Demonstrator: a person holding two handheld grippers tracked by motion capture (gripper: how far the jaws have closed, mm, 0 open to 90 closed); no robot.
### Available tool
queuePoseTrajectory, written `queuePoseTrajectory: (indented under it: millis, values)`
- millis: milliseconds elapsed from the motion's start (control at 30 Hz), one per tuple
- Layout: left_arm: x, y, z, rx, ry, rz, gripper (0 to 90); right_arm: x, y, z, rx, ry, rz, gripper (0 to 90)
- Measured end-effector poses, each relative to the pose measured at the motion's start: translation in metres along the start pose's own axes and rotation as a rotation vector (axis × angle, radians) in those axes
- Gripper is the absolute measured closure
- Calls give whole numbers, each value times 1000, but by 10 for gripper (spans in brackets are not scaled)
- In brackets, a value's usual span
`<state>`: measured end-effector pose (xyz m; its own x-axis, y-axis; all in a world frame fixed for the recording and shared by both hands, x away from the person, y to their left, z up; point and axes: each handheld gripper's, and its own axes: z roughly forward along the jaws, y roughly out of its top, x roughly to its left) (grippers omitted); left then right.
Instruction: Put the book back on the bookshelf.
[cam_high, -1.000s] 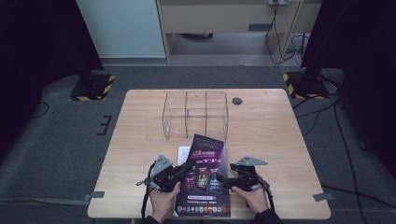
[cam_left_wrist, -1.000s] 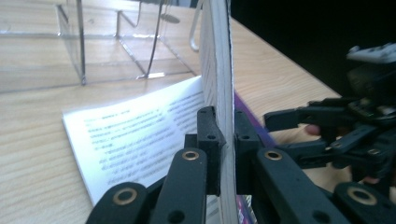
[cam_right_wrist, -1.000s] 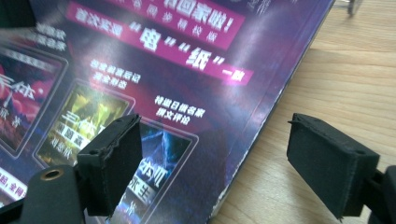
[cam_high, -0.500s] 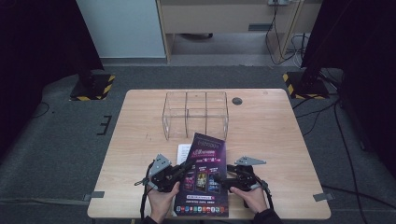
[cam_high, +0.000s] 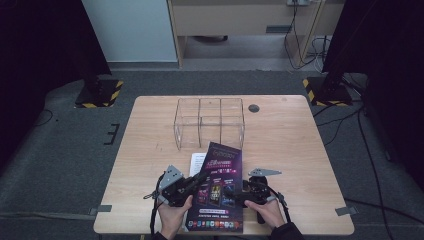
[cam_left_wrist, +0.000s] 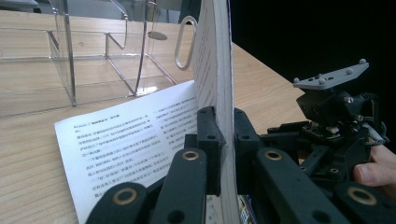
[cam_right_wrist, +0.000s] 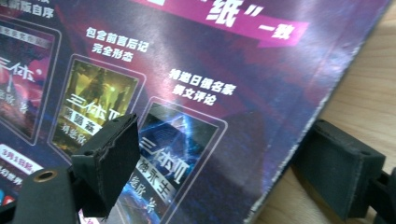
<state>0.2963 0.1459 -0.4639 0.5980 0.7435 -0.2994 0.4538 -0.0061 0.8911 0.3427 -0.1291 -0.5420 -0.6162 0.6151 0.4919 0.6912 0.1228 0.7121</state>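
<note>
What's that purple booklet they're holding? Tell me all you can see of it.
The purple booklet looks like a thin, glossy magazine: dark purple cover, pink title band, small pictured panels, white Chinese lettering, a worn edge. It lies near the table's front edge. The left gripper clamps one side; the right gripper's jaws straddle the other edge. A printed white sheet lies beside it.

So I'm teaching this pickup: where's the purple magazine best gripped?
By its thin side edges. The magazine is flat and floppy, so jaws should straddle an edge from each side, as the left gripper does, clamped on its edge; the right gripper straddles the opposite edge.
</note>
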Motion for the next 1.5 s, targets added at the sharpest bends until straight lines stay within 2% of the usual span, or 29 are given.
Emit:
queuePoseTrajectory:
  millis: [100,233,267,300,500,533,567,633,667,900,1000,1267,1500]
  values:
    - [-1,0,0,-2,-1,2,848,0,0,2,5,27,5,179]
    - [-1,-1,1,0,-1,1,848,1,0,2,14,35,19,248]
    - [-1,-1,1,0,1,1,848,1,0,2,16,26,20,280]
    - [0,-1,1,2,2,0,848,1,1,1,26,22,51,357]
    - [3,-4,2,7,11,-12,847,0,1,0,39,19,96,472]
    - [4,-4,1,8,13,-15,847,0,2,-2,32,27,111,550]
    - [4,-4,1,8,13,-15,847,0,2,-2,32,27,111,550]
    - [6,-5,1,6,15,-24,847,0,3,-5,24,44,134,606]
    - [7,-5,1,7,17,-25,847,0,3,-8,11,62,140,680]
    - [14,-7,1,16,37,-42,846,3,4,-13,-9,84,156,726]
    - [19,-9,2,26,53,-49,844,6,6,-14,-14,86,135,747]
    - [29,-14,1,32,81,-66,840,9,10,-21,-39,95,135,786]
    - [38,-18,1,61,79,-91,774,11,15,-28,-65,108,128,831]
